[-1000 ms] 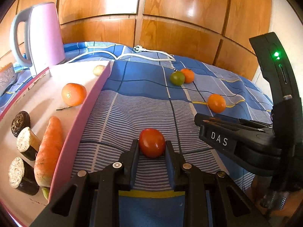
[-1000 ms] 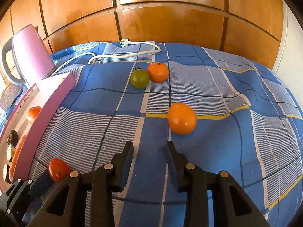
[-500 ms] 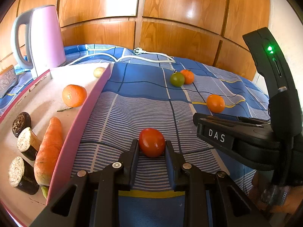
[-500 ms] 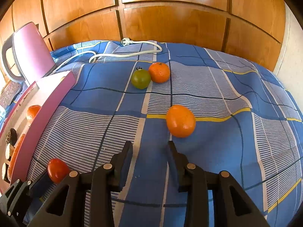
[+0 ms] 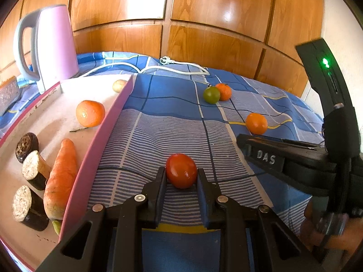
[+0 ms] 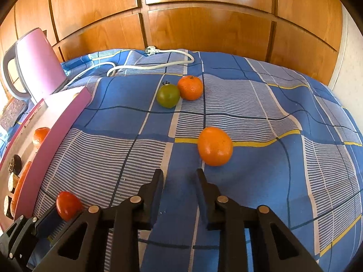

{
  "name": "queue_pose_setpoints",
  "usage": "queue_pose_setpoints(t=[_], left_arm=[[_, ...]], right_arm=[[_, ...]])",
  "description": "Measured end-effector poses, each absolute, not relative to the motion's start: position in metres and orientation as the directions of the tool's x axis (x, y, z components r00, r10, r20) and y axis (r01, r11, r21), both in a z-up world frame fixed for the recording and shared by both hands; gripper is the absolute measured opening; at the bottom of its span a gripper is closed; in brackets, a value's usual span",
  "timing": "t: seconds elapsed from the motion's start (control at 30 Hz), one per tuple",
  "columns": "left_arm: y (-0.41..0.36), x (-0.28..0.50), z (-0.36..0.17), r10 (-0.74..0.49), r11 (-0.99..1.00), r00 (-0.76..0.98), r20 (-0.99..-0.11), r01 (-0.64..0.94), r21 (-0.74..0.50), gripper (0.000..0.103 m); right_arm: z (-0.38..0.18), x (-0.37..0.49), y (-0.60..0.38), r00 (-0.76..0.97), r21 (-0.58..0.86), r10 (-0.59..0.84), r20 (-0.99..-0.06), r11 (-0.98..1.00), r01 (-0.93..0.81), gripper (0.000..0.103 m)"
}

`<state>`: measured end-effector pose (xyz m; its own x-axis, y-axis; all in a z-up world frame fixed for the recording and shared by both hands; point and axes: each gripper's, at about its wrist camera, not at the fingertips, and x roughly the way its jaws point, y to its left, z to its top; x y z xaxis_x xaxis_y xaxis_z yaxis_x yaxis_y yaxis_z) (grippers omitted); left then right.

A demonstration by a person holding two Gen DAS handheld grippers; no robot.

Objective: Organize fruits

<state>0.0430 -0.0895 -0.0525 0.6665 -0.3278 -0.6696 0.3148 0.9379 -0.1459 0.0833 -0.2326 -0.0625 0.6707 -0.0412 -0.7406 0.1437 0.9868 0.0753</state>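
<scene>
**Red tomato gripped at the tray's edge, other fruit scattered on the cloth**

A blue checked cloth (image 6: 261, 117) covers the surface in front of wooden panelling. On its left side lies a pink-rimmed tray (image 5: 99, 140), with a pink kettle (image 5: 53, 45) standing behind it and a white power cord (image 6: 140, 65) looping across the cloth near the wall. In the tray rest a carrot (image 5: 61, 176), three dark cut pieces with pale ends, possibly aubergine (image 5: 27, 206), a mandarin (image 5: 90, 112) and a small pale item at the far corner, too blurred to name.

The left gripper (image 5: 181, 179) is clenched on the red tomato (image 5: 181, 170), just beside the tray's rim, with the tomato resting on the cloth. The right gripper (image 6: 180, 181) hovers over bare cloth, jaws having just drawn in to their narrowest with nothing between them. An orange (image 6: 214, 146) lies just ahead of it, slightly to the right. Further back a green tomato (image 6: 168, 95) and a second mandarin (image 6: 190, 87) touch each other.
</scene>
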Motion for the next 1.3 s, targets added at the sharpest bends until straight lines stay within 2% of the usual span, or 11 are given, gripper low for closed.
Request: queue_pose_setpoints(t=[0.2, 0.37, 0.63, 0.73, 0.8, 0.97, 1.1, 1.3], left_arm=[[-0.085, 0.045, -0.053, -0.363, 0.929, 0.650, -0.668, 0.311, -0.202, 0.027], [-0.086, 0.045, -0.053, -0.385, 0.920, 0.644, -0.661, 0.326, -0.218, 0.035], [-0.083, 0.047, -0.052, -0.401, 0.914, 0.636, -0.659, 0.322, -0.245, 0.037], [-0.082, 0.048, -0.052, -0.414, 0.909, 0.628, -0.659, 0.322, -0.265, 0.041], [-0.084, 0.048, -0.051, -0.418, 0.907, 0.628, -0.657, 0.324, -0.268, 0.046], [-0.087, 0.050, -0.051, -0.406, 0.912, 0.636, -0.656, 0.323, -0.252, 0.051], [-0.085, 0.054, -0.050, -0.406, 0.913, 0.637, -0.656, 0.313, -0.261, 0.052], [-0.080, 0.064, -0.050, -0.422, 0.907, 0.624, -0.658, 0.298, -0.299, 0.051]], right_arm=[[-0.063, 0.082, -0.239, 0.670, 0.099, -0.025, -0.742, 0.984, 0.146, 0.020], [-0.062, 0.083, -0.239, 0.675, 0.136, 0.019, -0.738, 0.983, 0.121, 0.034], [-0.058, 0.079, -0.249, 0.668, 0.233, 0.097, -0.738, 0.965, 0.118, 0.034], [-0.053, 0.071, -0.253, 0.675, 0.318, 0.182, -0.715, 0.944, 0.083, 0.034], [-0.054, 0.070, -0.251, 0.667, 0.319, 0.192, -0.720, 0.945, 0.073, 0.040], [-0.054, 0.072, -0.254, 0.671, 0.283, 0.133, -0.729, 0.952, 0.119, 0.042], [-0.048, 0.071, -0.271, 0.716, 0.269, 0.053, -0.696, 0.944, 0.192, 0.042], [-0.056, 0.090, -0.283, 0.695, 0.233, 0.002, -0.719, 0.943, 0.238, 0.042]])
